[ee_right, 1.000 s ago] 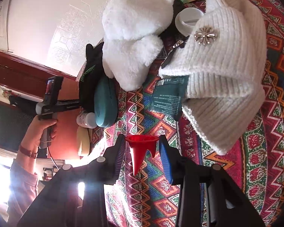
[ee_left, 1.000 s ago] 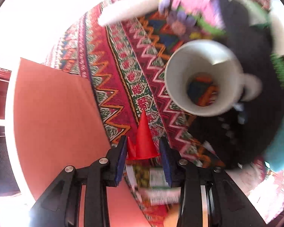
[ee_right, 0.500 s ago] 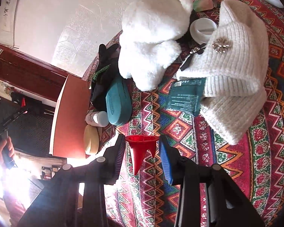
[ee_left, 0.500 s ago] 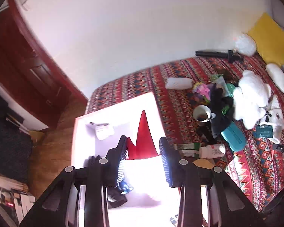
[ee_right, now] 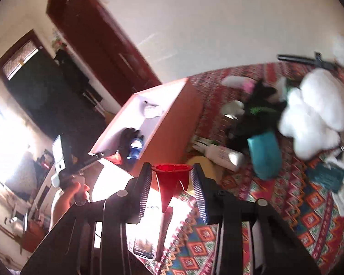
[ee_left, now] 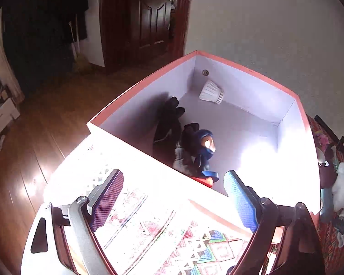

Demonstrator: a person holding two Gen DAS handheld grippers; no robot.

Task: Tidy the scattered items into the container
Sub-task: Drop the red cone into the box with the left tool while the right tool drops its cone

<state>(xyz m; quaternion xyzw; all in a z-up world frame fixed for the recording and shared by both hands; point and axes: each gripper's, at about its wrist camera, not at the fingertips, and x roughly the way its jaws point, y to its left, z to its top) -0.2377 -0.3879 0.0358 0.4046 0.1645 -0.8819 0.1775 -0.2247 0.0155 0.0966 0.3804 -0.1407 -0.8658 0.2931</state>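
- My left hand-held gripper (ee_left: 172, 197) has just sprung apart, released; its red cone (ee_left: 203, 180) lies in the box (ee_left: 245, 68) at 12 o'clock.
- My right hand-held gripper (ee_right: 172, 189) is clenched on a second cone (ee_right: 170, 181); the box sits at 11 o'clock. It could slip mid-swing.
- Only the right view shows the bed's (ee_right: 305, 217) leftover clutter.

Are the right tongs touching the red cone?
Touching. The right wrist view shows the right tongs shut on the red cone, both pads pressed against its wide rim, tip pointing down.

Black tongs (ee_right: 172, 190), blue ribbed pads (ee_left: 239, 200), silver screws
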